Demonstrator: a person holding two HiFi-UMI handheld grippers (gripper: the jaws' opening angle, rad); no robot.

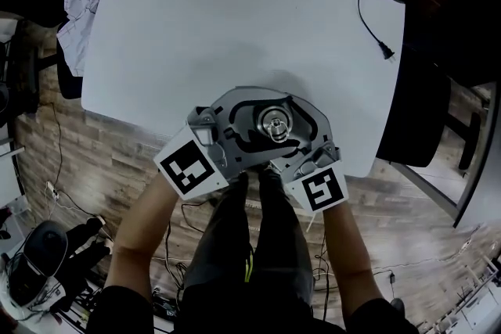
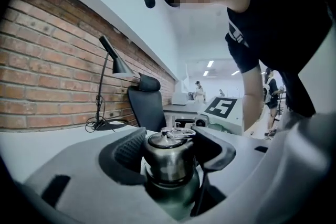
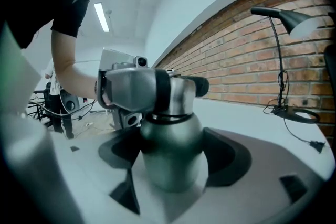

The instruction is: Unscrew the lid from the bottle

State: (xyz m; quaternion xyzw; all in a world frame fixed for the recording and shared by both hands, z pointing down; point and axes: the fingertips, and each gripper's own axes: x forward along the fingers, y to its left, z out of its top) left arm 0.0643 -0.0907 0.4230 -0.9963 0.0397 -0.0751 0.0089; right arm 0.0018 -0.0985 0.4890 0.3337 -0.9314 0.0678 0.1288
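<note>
1. Your right claw (image 3: 173, 156) is closed on the bottle (image 3: 169, 136), with a dark pad on each side of its rounded shoulder, so the body is braced.
2. Your left claw (image 2: 173, 150) is set around the metal lid (image 1: 274, 123). Its pads lie against both sides of the lid, so I read this as a grip, not a loose fit.
3. The bottle is upright between the two claws, just inside the near edge of the worktop (image 1: 235, 12). No view shows whether its base rests on the worktop.
4. You are at the turning step. The lid sits on the neck with no gap showing, so I judge it not yet off.
5. Next, roll your left wrist to turn the lid and keep your right claw from turning with it. Lift only once the thread lets go.
6. The smooth metal may slip in the pads, so watch that the lid turns and not just the claw.
7. No brand or label can be read on the bottle or lid. The only print is the black-and-white square markers on the left cube (image 1: 188, 166) and the right cube (image 1: 319, 188).
</note>
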